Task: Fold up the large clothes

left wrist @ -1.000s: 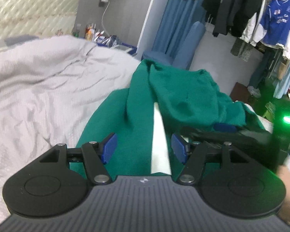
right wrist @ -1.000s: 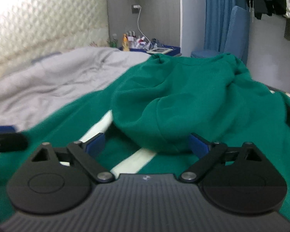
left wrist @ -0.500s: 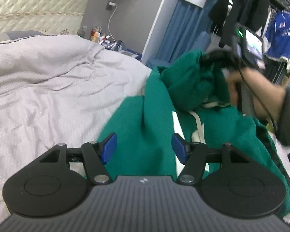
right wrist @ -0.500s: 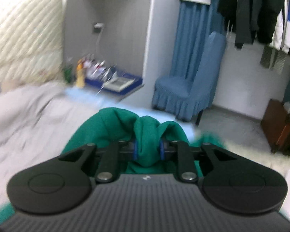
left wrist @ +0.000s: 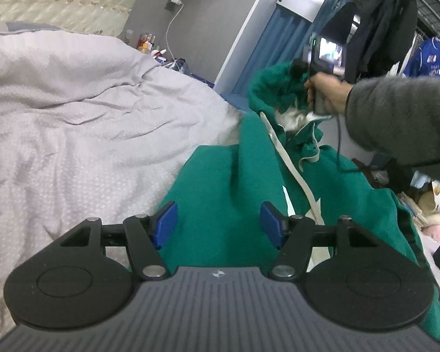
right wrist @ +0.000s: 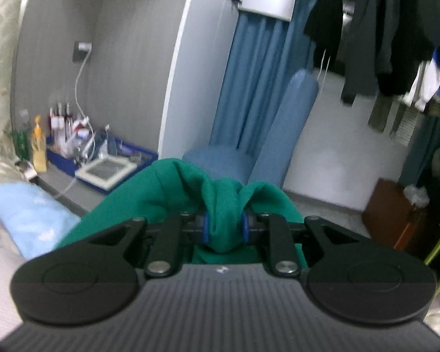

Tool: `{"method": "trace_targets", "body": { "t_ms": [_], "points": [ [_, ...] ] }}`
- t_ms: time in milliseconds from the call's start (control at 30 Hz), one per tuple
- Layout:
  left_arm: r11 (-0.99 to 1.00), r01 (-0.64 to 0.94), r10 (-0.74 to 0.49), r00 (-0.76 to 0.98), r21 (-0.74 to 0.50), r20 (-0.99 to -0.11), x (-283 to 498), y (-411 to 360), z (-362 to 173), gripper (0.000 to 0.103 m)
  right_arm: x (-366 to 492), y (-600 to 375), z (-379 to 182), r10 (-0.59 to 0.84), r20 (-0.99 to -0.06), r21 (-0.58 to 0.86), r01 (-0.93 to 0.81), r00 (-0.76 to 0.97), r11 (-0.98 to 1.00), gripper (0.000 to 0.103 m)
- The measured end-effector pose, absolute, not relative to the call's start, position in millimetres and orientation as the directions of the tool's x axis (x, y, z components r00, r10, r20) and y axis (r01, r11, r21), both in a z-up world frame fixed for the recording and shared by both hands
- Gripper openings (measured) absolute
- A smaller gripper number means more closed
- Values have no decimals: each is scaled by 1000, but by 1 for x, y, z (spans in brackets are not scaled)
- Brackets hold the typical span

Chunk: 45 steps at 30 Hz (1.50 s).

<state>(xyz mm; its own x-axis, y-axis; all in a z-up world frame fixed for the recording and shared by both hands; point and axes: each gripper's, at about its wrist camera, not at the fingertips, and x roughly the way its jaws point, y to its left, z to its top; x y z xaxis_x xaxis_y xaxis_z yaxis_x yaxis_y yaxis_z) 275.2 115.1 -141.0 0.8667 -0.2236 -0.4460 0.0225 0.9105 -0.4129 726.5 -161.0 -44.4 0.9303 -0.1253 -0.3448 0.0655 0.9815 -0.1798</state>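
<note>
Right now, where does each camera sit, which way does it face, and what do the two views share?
Left wrist: on the left gripper, jaws open above the green garment on the grey bedspread, looking across the bed; the person's right hand and grey sleeve show.
Right wrist: on the right gripper, shut on a bunch of the green garment, facing the blue chair and curtain; no hand shows.
Shared: the garment, the bedside clutter, the blue curtain, the hanging clothes.

The garment (left wrist: 220, 193) lies on the bed (left wrist: 73, 111), right of the quilt, chair (right wrist: 267, 146) behind.
</note>
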Motion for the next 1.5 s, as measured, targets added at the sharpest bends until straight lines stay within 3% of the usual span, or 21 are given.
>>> {"method": "trace_targets", "body": {
  "t_ms": [200,267,333,367,700,1067,1233,1500],
  "points": [
    [891,19,-245,862,-454,-444,285,122,-152,68,737,-185,-85,-98,-408,-93,66,908,993,30],
    [889,18,-248,859,-457,-447,286,123,-153,68,727,-194,-89,-97,-411,-47,85,907,995,50],
    [893,22,-245,862,-450,-443,284,122,-151,68,717,-199,-87,-98,-406,-24,97,909,995,64],
    [896,27,-243,866,-444,-438,282,122,-149,68,707,-202,-86,-97,-402,-14,100,910,995,66],
    [924,109,-257,886,-366,-385,251,102,-123,68,585,-198,-55,13,-405,40,4,914,999,66],
    [925,174,-300,880,-338,-369,210,74,-100,68,371,-218,9,143,-342,55,-132,929,990,66],
    [926,191,-314,867,-324,-386,187,65,-93,68,291,-242,20,183,-378,92,-160,907,983,66],
    [942,160,-286,845,-296,-452,150,58,-82,68,194,-258,-9,236,-471,119,-204,850,972,66]
  ]
}}
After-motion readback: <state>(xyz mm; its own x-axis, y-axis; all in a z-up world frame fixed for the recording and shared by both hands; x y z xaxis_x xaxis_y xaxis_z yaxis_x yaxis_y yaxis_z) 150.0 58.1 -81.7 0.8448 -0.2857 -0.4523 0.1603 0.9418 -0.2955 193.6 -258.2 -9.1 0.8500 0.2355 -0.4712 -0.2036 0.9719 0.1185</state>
